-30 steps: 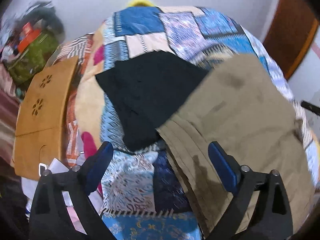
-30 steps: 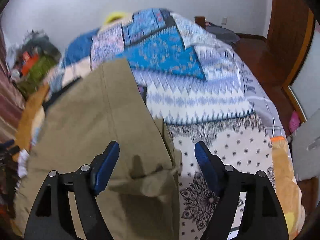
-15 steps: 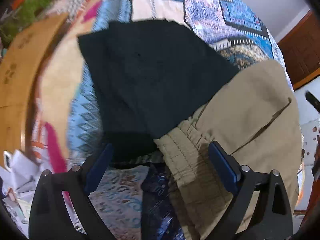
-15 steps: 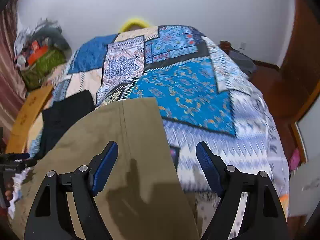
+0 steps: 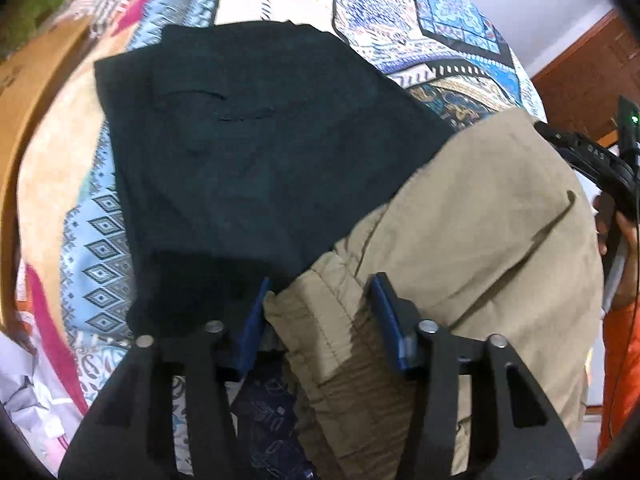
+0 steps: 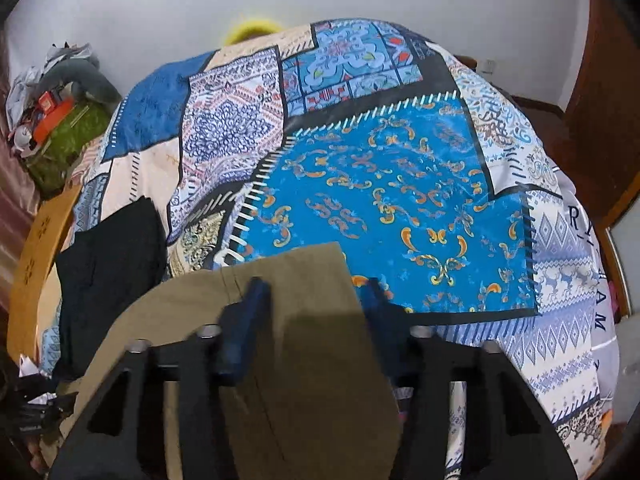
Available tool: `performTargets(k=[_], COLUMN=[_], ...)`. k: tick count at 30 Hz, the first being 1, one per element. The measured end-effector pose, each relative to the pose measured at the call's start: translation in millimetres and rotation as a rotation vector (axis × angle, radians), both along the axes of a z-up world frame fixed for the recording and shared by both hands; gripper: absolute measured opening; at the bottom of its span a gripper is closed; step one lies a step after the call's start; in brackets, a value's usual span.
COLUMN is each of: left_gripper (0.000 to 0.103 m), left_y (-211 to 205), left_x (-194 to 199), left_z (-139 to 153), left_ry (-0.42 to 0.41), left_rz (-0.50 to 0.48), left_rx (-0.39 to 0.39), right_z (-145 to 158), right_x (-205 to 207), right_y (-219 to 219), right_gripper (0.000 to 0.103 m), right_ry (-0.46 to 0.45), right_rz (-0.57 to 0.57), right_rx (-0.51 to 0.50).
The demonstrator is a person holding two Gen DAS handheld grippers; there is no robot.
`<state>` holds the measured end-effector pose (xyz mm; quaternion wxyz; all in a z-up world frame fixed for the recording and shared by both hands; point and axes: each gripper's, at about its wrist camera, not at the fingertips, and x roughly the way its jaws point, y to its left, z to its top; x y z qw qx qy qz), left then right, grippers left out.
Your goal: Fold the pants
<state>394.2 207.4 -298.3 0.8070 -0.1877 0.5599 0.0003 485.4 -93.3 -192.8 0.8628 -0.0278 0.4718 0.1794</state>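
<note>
Khaki cotton pants [image 5: 472, 240] with a gathered elastic waistband lay on the patchwork-print bedspread [image 6: 400, 184], left gripper [image 5: 318, 312] clenched on the waistband, right gripper [image 6: 312, 312] pinched around the smooth hem, dark folded garment [image 5: 256, 152] partly underneath, wooden board [image 6: 36, 264] beside the bed.

The left gripper [image 5: 318, 316], a black frame with blue pads, is pinching inward, its pads [image 5: 253, 322] pressing on both sides of a gathered khaki waistband [image 5: 320, 316]. The right gripper [image 6: 314, 320], of the same black and blue build, is straddling a flat khaki trouser end [image 6: 304, 288], its jaws partly drawn in and blurred. At the far right of the left wrist view, the person's hand [image 5: 626, 236] is gripping the other gripper's black handle.
</note>
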Motion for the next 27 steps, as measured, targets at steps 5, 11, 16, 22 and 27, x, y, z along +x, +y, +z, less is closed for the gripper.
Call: performTargets(k=[5, 11, 16, 22, 27], left_gripper=[0.042, 0.034, 0.017, 0.016, 0.016], left_y=[-8.3, -8.9, -12.8, -21.5, -37.3], left_x=[-9.5, -33.2, -42.4, -61.5, -97.2], left_z=[15.2, 64.0, 111.2, 141.9, 173.1], left_ry=[-0.066, -0.197, -0.296, -0.351, -0.431], left_rz=[0.014, 0.048, 0.065, 0.070, 0.036], left_rx=[0.096, 0.184, 0.256, 0.268, 0.272], right_z=[6.3, 35.8, 87.2, 143.3, 164.1], right_x=[-13.3, -33.2, -52.1, -100.2, -153.1], right_y=[1.2, -17.4, -28.7, -47.2, -68.5], right_gripper=[0.012, 0.012, 0.012, 0.011, 0.011], right_ry=[-0.037, -0.093, -0.179, -0.270, -0.344], right_rz=[-0.001, -0.024, -0.056, -0.020, 0.025], right_rx=[-0.036, 0.016, 0.081, 0.168, 0.163])
